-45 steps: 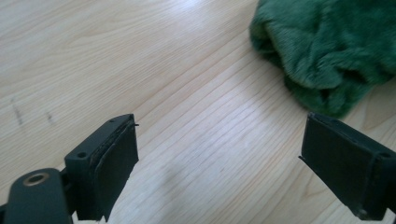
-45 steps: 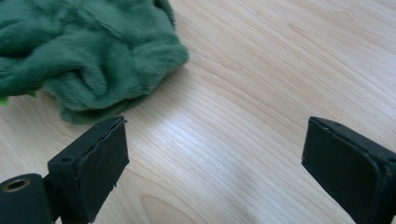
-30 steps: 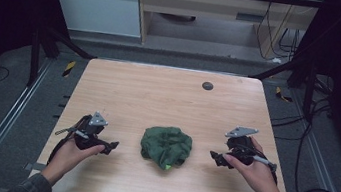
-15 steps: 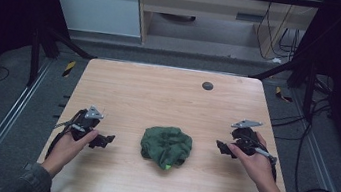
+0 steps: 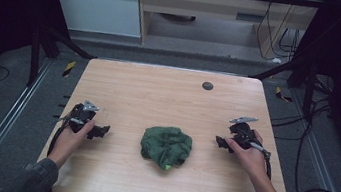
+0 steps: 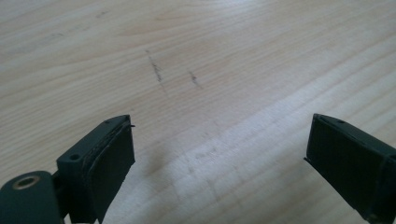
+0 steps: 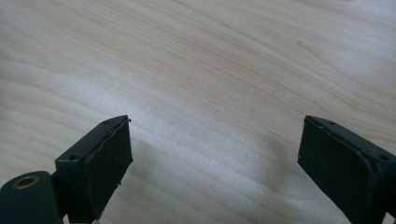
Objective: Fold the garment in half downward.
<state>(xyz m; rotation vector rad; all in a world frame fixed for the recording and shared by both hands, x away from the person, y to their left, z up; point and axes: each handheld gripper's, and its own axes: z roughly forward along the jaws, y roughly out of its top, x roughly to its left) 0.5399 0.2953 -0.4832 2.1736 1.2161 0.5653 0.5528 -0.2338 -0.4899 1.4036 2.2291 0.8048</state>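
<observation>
A crumpled dark green cloth [image 5: 166, 147] with a bit of bright green at its near edge lies in the middle of the near half of the wooden table [image 5: 158, 94]. My left gripper [image 5: 101, 131] is held low over the table to the cloth's left, open, with bare wood between its jaws [image 6: 219, 158]. To the right of the cloth my right gripper [image 5: 220, 142] hovers at about the same height, also open over bare wood [image 7: 212, 158]. Both point inward toward the cloth, each well apart from it.
A small dark round disc [image 5: 207, 86] sits near the table's far edge. Black frame posts and cables flank the table on both sides. A shelf unit stands beyond the far edge.
Both hands have moved away from the person, up the table, and slightly outward. The cloth has not moved.
</observation>
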